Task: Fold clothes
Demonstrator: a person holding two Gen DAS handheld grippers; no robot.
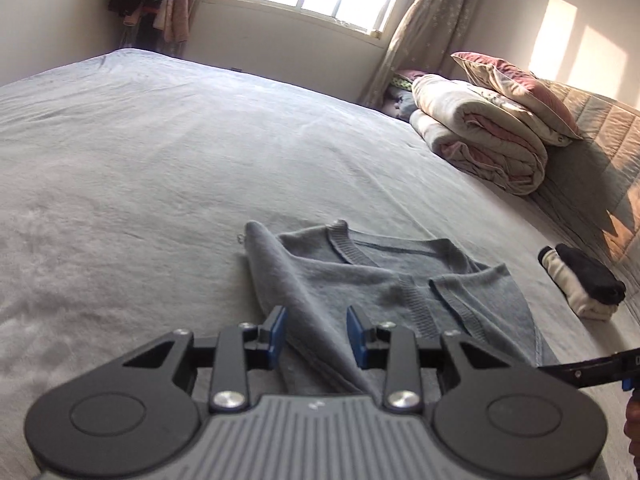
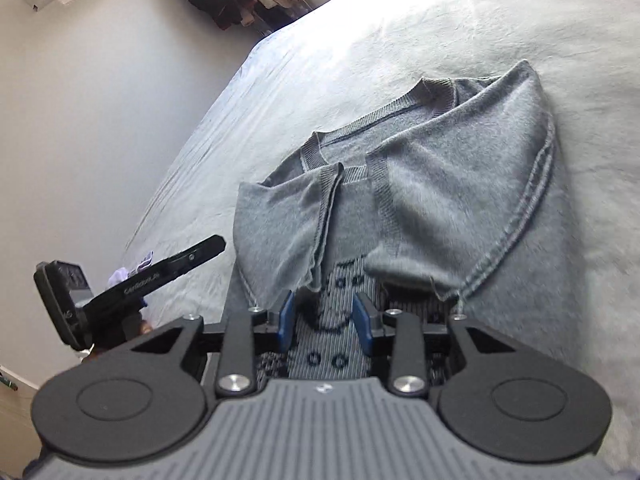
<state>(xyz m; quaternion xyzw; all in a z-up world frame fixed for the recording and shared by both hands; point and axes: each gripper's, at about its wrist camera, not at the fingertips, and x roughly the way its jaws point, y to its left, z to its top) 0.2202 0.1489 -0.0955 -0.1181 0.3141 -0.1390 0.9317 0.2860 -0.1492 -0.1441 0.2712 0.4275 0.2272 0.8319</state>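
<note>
A grey knit sweater (image 1: 400, 272) lies on the bed with both sleeves folded in over the body. My left gripper (image 1: 318, 332) hovers over its near left edge, where a folded band of fabric runs under the gap between the blue pads; the pads stand apart and do not press it. Over the sweater's (image 2: 440, 184) hem end, my right gripper (image 2: 324, 320) is open above a patterned strip with dark circles. A black finger (image 2: 188, 258) of the left gripper shows at the left of the right wrist view. A finger (image 1: 592, 368) of the right one shows at the right edge.
The bed (image 1: 160, 160) has a pale grey sheet. A folded quilt with pillows (image 1: 480, 136) lies at the head end by the padded headboard (image 1: 600, 140). A small folded stack of black and white clothes (image 1: 580, 284) sits right of the sweater. Garments hang in the far corner (image 1: 152, 0).
</note>
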